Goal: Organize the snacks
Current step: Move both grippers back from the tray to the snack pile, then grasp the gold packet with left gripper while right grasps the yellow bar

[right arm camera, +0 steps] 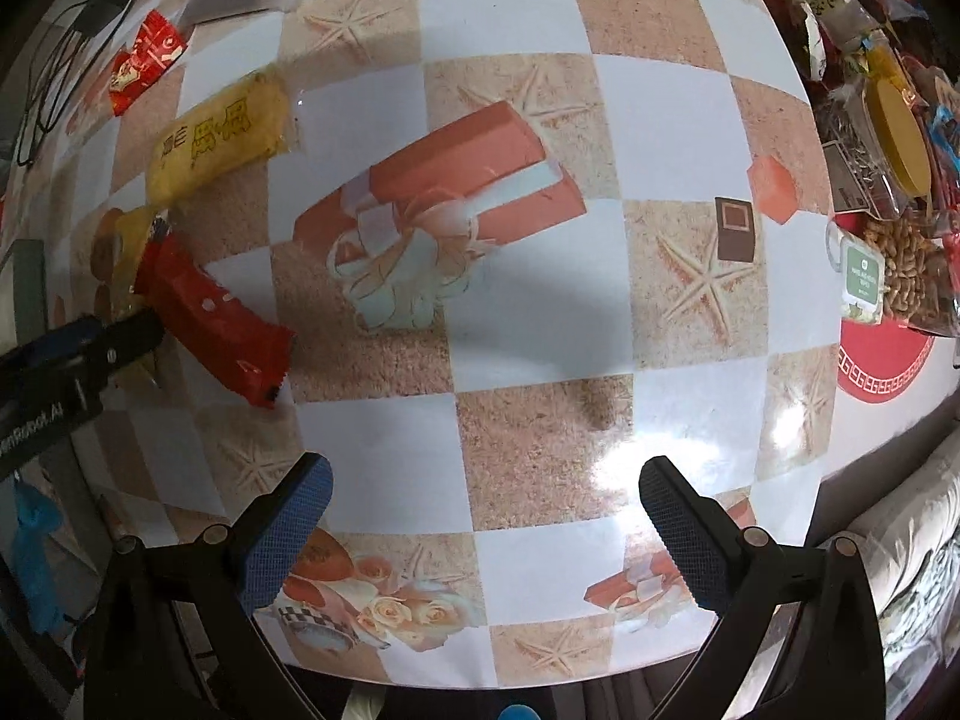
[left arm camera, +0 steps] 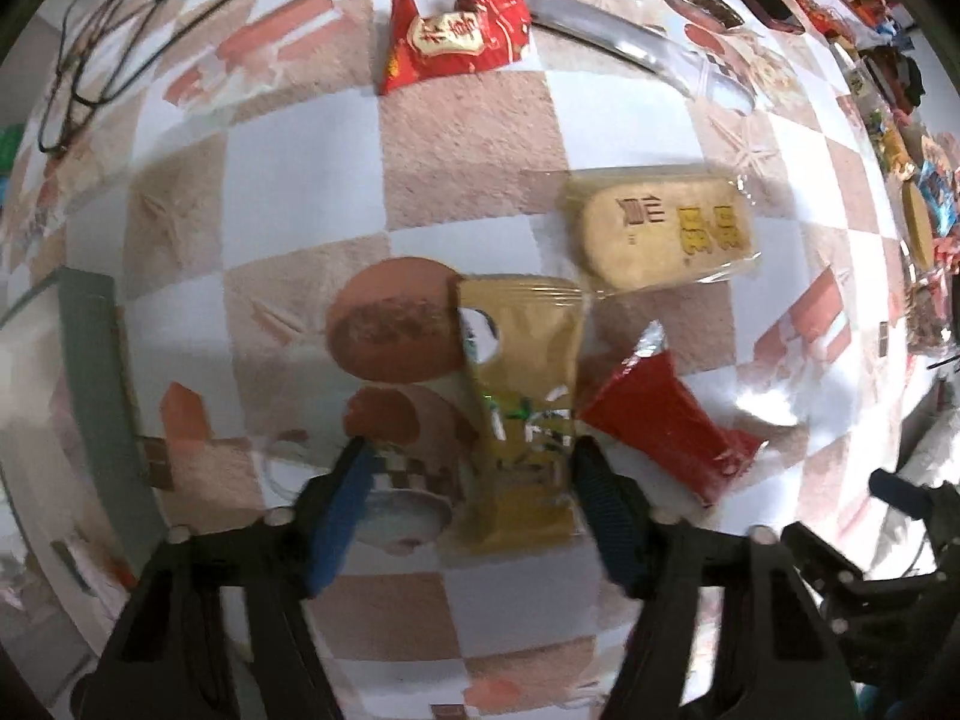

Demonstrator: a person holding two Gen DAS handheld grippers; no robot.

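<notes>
Sorting is barely begun — the left claw (left arm camera: 468,480) straddles a gold foil snack packet (left arm camera: 519,414), fingers not yet clamped; the right claw (right arm camera: 486,498) gapes empty; a pale yellow cracker pack (left arm camera: 663,228) waits on the chequered worktop (left arm camera: 468,144).

Lighting: bright, even indoor light from overhead. Glare: white hotspots on glossy tablecloth (right arm camera: 510,276), lower right in both views. Shadows: soft grey patch mid-cloth in right wrist view. Blur: left wrist view smeared, esp. gold packet (left arm camera: 521,414) & red packet (left arm camera: 663,423); right view sharper. Distortion: strong fisheye bulge, checks bent at edges; dark vignette in corners.
</notes>
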